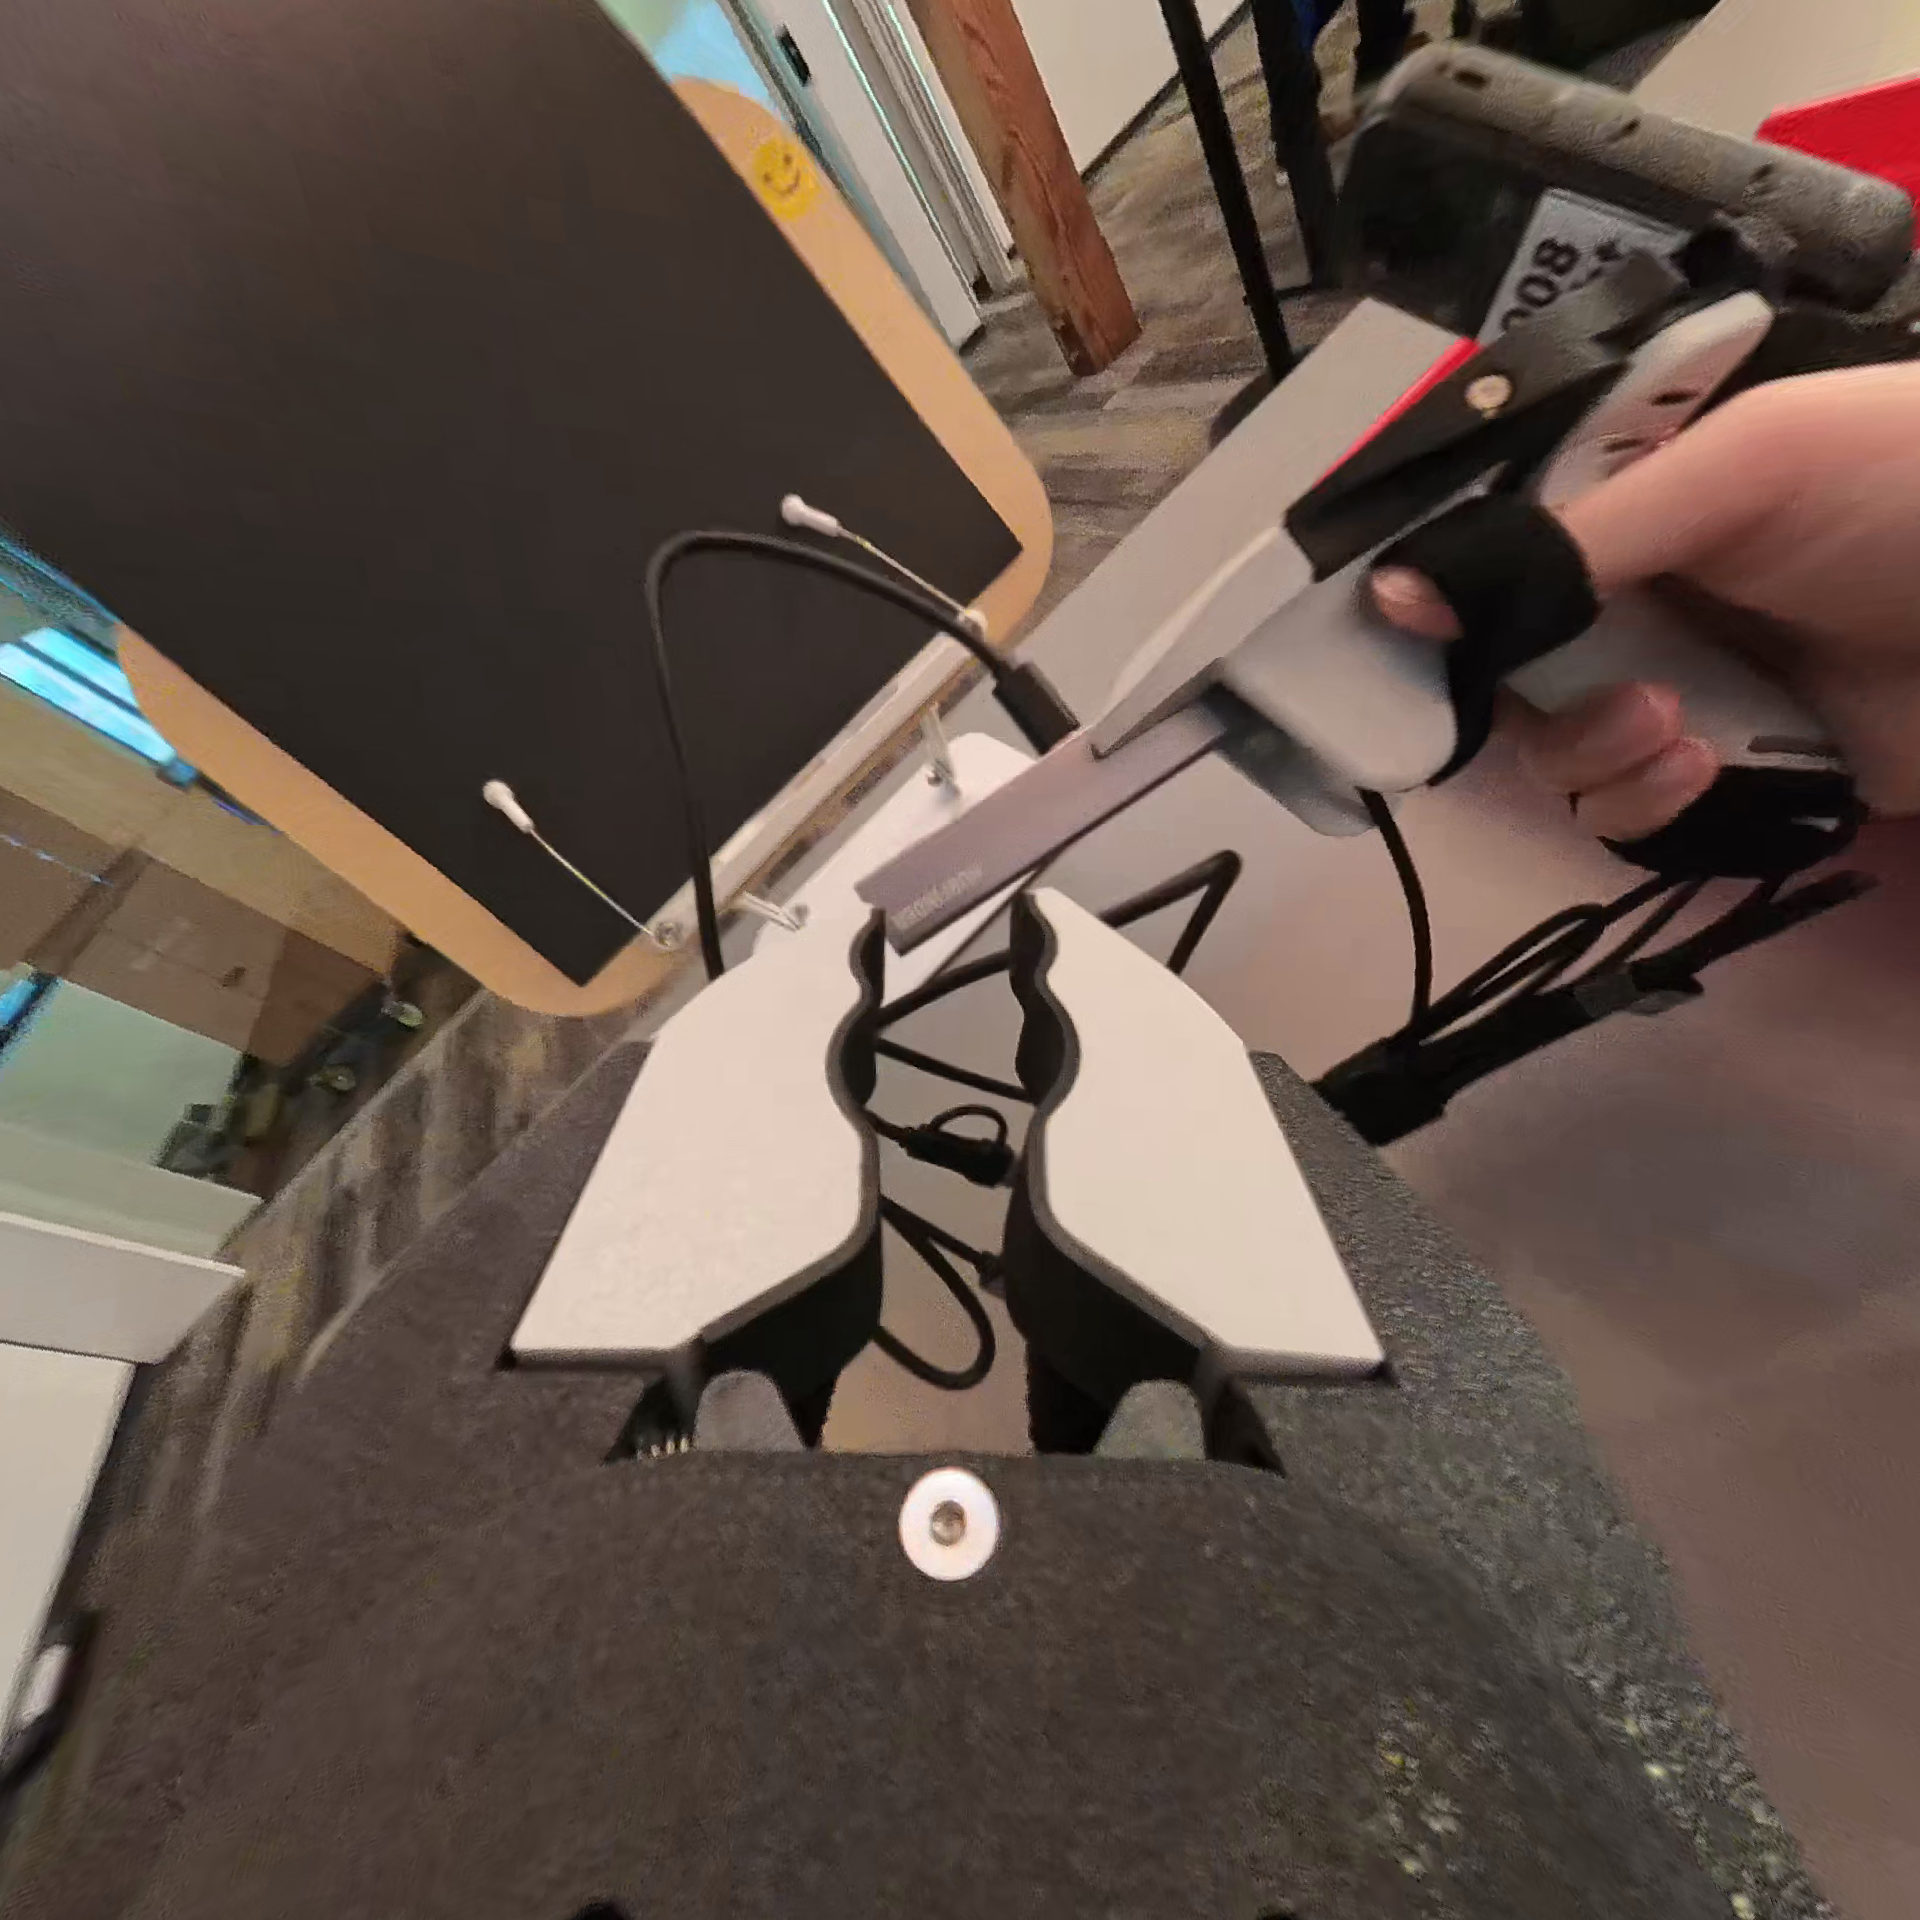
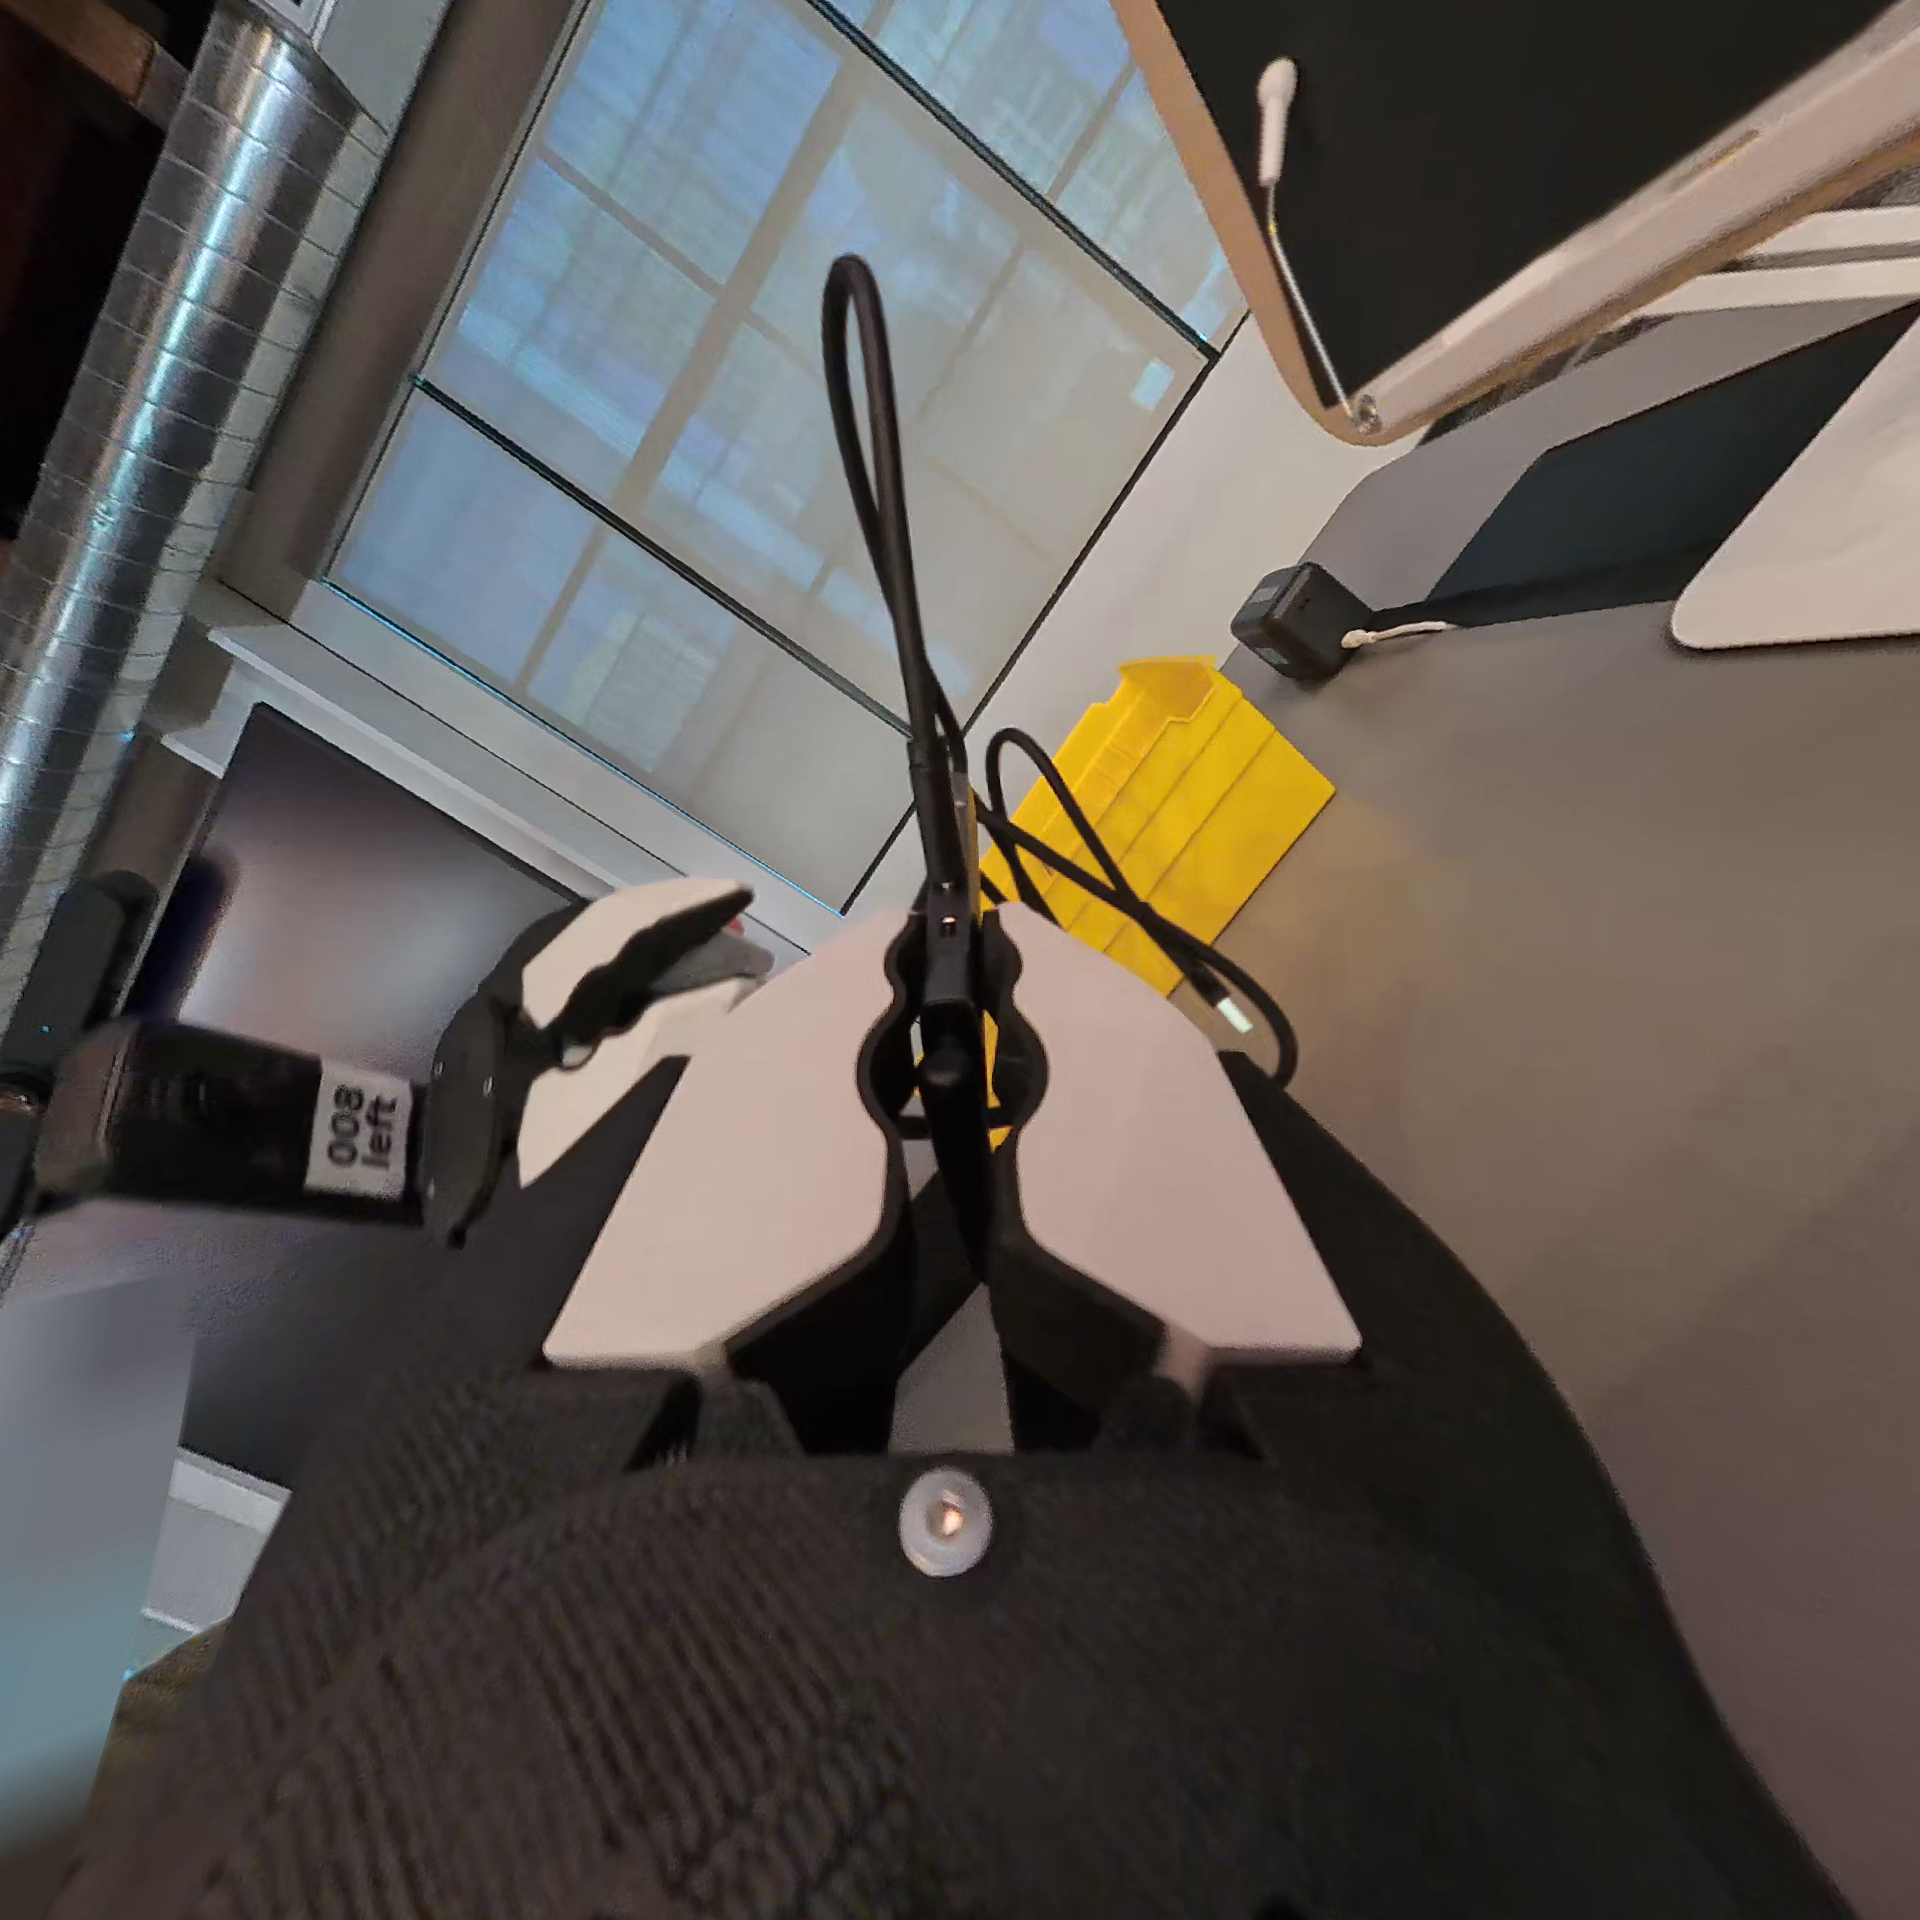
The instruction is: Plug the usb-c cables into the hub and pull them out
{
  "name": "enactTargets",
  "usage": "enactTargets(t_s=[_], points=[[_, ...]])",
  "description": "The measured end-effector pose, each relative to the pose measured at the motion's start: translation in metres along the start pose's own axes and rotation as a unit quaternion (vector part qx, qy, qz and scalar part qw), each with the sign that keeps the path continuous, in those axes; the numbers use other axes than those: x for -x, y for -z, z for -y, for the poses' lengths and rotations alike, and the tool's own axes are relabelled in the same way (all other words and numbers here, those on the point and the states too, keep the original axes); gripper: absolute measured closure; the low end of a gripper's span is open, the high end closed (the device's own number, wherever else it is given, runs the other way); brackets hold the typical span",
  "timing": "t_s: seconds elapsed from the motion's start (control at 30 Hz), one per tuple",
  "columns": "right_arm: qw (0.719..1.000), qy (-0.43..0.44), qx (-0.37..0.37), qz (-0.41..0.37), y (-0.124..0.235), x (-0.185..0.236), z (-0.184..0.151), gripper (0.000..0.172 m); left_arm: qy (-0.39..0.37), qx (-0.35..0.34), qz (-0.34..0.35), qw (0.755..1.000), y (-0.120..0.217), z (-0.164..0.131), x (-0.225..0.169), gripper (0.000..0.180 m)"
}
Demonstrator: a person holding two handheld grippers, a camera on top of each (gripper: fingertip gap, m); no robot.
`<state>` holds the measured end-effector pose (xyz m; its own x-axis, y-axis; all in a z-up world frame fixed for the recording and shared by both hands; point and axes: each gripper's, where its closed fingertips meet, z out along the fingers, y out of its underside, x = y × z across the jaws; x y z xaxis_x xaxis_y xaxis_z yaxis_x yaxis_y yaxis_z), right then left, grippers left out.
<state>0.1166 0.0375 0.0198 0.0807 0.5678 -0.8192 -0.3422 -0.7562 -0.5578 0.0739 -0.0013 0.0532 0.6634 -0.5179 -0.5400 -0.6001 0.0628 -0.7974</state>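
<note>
The hub (image 1: 1023,831) hangs above the bench (image 1: 1558,1195), its end between the left claw (image 1: 951,930) fingertips; loose cables (image 2: 1174,935) lie on the bench beyond the right claw (image 2: 951,935).

Hidden and cut-off parts

The hub (image 1: 1039,821) hides its far end inside the right gripper (image 1: 1164,743); at 3 o'clock the hand (image 1: 1745,613) is blurred and cut by the edge.
</note>
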Motion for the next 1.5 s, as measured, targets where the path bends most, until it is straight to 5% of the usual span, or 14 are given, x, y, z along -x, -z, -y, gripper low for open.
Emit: enactTargets(t_s=[0.3,0.5,0.93,1.03,1.17,1.3,1.5], points=[[0.989,0.13,0.046,0.052,-0.005,0.029,-0.007,0.162,-0.114,0.025,-0.141,0.983,-0.009,-0.002,0.007,0.154],[0.966,0.239,0.051,0.081,-0.008,0.057,-0.017,0.162,-0.072,0.02,-0.254,0.964,0.009,0.003,0.008,0.146],[0.935,0.318,0.001,0.154,-0.002,0.097,-0.018,0.162,0.034,-0.117,-0.237,0.964,0.071,0.022,0.039,0.15],[0.927,0.338,0.004,0.16,0.0,0.1,-0.02,0.162,0.068,-0.141,-0.231,0.96,0.085,0.029,0.059,0.129],[0.917,0.354,0.011,0.185,0.003,0.106,-0.026,0.163,0.095,-0.179,-0.23,0.952,0.1,0.036,0.076,0.123],[0.895,0.401,0.013,0.193,0.002,0.115,-0.036,0.162,0.108,-0.144,-0.338,0.924,0.089,0.026,0.032,0.109],[0.862,0.458,0.016,0.214,0.003,0.127,-0.051,0.162,0.079,-0.143,-0.402,0.901,0.073,0.025,-0.022,0.128]])
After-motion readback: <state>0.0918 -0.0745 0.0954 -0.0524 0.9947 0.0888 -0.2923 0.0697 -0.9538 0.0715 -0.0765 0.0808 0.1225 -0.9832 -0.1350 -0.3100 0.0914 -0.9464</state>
